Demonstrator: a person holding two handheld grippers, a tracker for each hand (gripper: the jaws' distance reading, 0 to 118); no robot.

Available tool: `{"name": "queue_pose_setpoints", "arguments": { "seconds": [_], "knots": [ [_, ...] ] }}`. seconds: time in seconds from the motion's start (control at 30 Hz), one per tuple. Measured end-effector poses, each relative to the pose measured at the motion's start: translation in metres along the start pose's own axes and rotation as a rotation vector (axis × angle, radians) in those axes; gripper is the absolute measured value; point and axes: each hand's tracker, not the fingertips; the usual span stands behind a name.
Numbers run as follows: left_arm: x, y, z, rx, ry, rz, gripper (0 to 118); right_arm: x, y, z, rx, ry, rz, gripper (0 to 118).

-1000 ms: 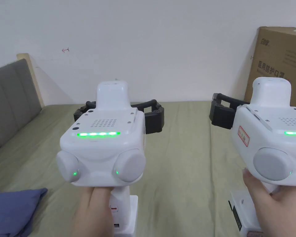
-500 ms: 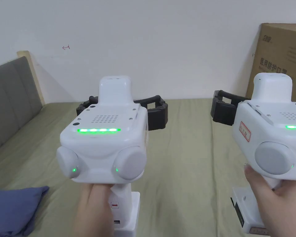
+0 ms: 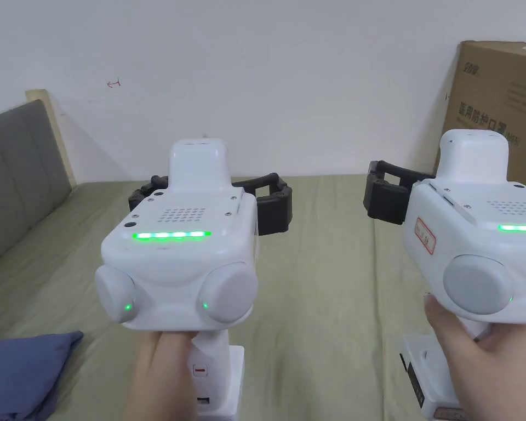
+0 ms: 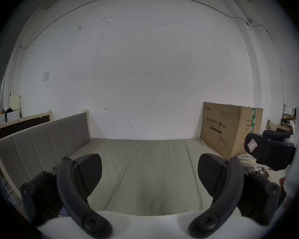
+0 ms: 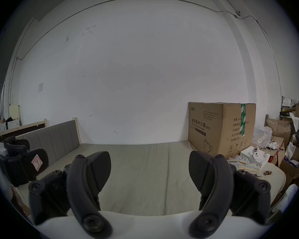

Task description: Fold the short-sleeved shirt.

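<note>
Both grippers held level above the bed [image 3: 322, 274], side by side and apart, each in one of my hands. Left gripper [image 4: 149, 172]: jaws spread wide, nothing between them but olive sheet beyond. Right gripper [image 5: 149, 170]: jaws likewise wide, gripping nothing. Neither touches any cloth. A blue garment [image 3: 21, 373] lies bunched on the sheet at my near left, below and left of the left gripper; cannot tell whether it is the short-sleeved shirt. A checked cloth [image 5: 243, 163] lies crumpled on the right side of the bed, at the foot of the cardboard box [image 5: 221, 129], just beside the right jaw in the right gripper view. Grey padded headboard [image 4: 41, 146] runs along the left edge of the bed.
</note>
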Motion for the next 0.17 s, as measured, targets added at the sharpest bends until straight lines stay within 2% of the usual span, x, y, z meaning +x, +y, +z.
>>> {"name": "queue_pose_setpoints", "arguments": {
  "seconds": [0.17],
  "knots": [
    [-0.0010, -0.0022, 0.0004, -0.004, -0.005, 0.019, 113, -0.0038, 0.0044, 0.0045, 0.009, 0.004, 0.006, 98]
  ]
}}
